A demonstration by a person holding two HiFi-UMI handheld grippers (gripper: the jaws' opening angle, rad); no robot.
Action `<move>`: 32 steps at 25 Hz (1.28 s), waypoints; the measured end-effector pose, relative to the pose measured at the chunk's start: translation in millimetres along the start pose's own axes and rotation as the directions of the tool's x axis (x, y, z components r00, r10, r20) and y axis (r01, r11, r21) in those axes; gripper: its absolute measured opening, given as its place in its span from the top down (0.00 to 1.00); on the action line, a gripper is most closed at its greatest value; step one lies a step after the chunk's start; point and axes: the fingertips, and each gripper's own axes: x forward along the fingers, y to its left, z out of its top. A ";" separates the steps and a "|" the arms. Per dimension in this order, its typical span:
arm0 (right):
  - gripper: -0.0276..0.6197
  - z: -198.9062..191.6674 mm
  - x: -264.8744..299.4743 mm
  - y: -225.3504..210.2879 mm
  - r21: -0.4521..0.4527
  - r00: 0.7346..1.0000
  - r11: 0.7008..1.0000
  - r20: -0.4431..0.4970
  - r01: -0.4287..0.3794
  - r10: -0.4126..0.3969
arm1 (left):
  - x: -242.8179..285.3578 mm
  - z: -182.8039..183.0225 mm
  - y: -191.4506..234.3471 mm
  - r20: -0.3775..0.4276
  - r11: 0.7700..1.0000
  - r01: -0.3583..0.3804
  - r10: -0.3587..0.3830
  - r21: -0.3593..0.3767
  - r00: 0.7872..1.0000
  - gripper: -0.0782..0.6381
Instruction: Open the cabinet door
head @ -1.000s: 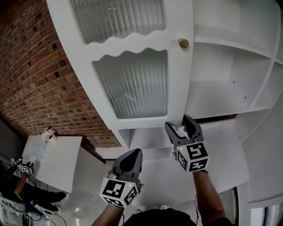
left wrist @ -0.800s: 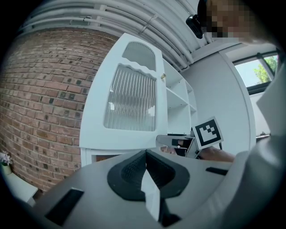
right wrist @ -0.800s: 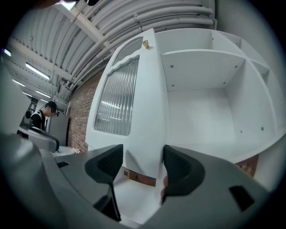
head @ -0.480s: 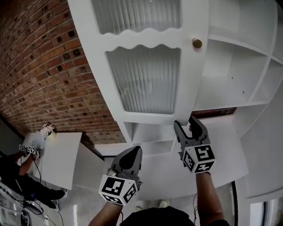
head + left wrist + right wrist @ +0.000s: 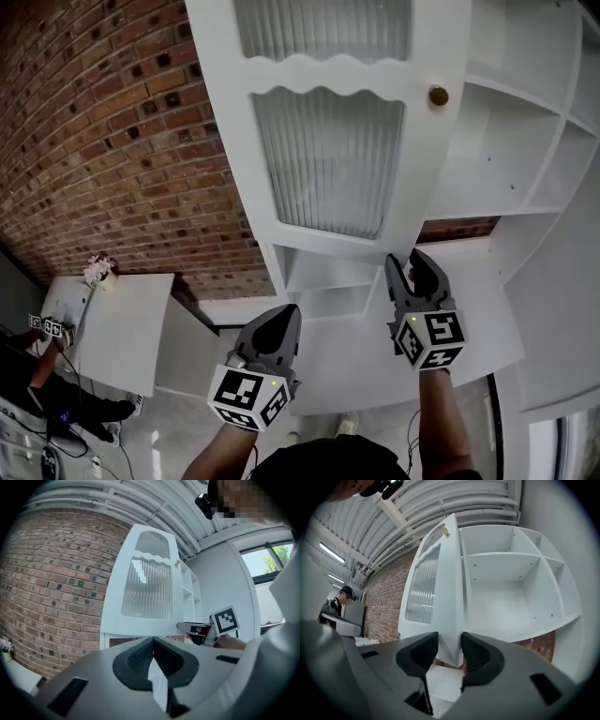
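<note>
The cabinet door hangs partly open, and its lower free corner sits right between the fingers of the right gripper. Those fingers have just been closing. In the right gripper view the pads stand narrow and press on either face of the door's edge, so the panel is held. From the fingers the door's long axis runs straight up, with the ribbed glass to their left and the knob high above them on the same edge. The hinge side is beyond the fingers, further in. The brick wall is off to their left.

The left gripper has its fingers pressed together on nothing. It hangs below and left of the door, apart from it, so the right hand is plainly the nearer one.

Right of the fingers the cabinet stands exposed, and its shelf compartments show nothing inside.

Opening further likely means carrying the held corner left towards the bricks, in an arc about the hinge.
</note>
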 end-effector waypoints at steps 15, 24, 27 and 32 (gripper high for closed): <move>0.79 6.0 -44.8 32.4 -0.001 0.996 0.997 0.045 0.075 -0.075 | -35.1 7.2 19.3 0.021 1.000 0.011 -0.011 -0.009 1.000 0.88; 0.81 9.5 -76.4 63.6 -0.016 0.995 0.996 0.052 0.089 -0.088 | -62.6 7.6 31.6 0.029 1.000 0.005 -0.004 -0.005 1.000 0.88; 0.82 10.3 -87.2 77.3 -0.022 0.996 0.997 0.053 0.077 -0.076 | -73.4 10.1 36.1 0.035 1.000 -0.003 0.003 0.000 0.999 0.88; 0.84 12.8 -100.4 101.5 -0.032 0.998 0.999 0.044 0.044 -0.043 | -88.0 12.7 38.4 0.045 1.000 -0.004 0.004 0.001 0.999 0.88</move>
